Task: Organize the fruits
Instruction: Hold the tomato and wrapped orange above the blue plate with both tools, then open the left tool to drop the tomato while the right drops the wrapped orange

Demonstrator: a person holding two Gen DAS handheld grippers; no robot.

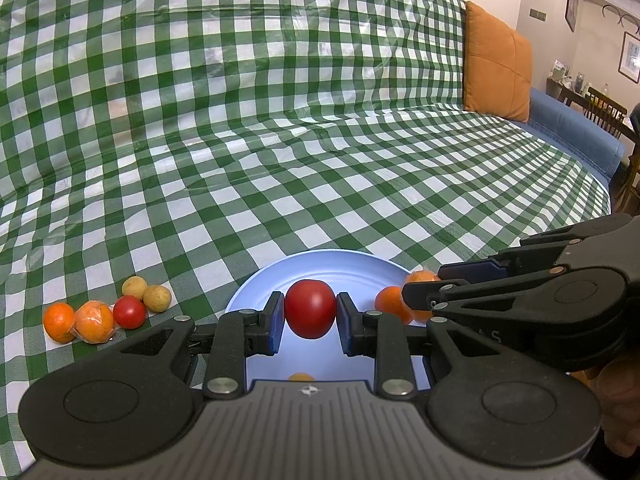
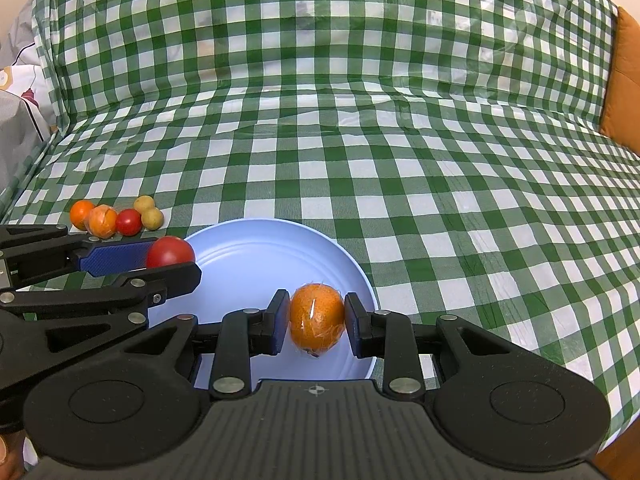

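So right up close, the left gripper (image 1: 310, 314) is clamped on a red tomato (image 1: 310, 309), both blue pads pressed against its sides, and it's holding it over the light blue plate (image 1: 344, 266) rather than resting on it, as far as I can tell. The right gripper (image 2: 317, 322) is doing the same thing with an orange wrapped in clear plastic (image 2: 317, 322), squeezed between its pads above the near right part of the plate. In the left wrist view there's another orange (image 1: 390, 300) on the plate right beside the right gripper's fingers, plus a sliver of something orange peeking out at the plate's near edge, mostly hidden by the gripper body. A bit further out, off to the left of the plate, a little cluster sits on the green-and-white checked cloth (image 2: 440, 160): a bare orange (image 2: 81, 213), a wrapped orange (image 2: 102, 221), a second tomato (image 2: 129, 222), and two small tan round fruits (image 2: 148, 212), all touching or nearly so. Way at the back right there's an orange cushion (image 1: 496, 64) leaning against the covered sofa back.
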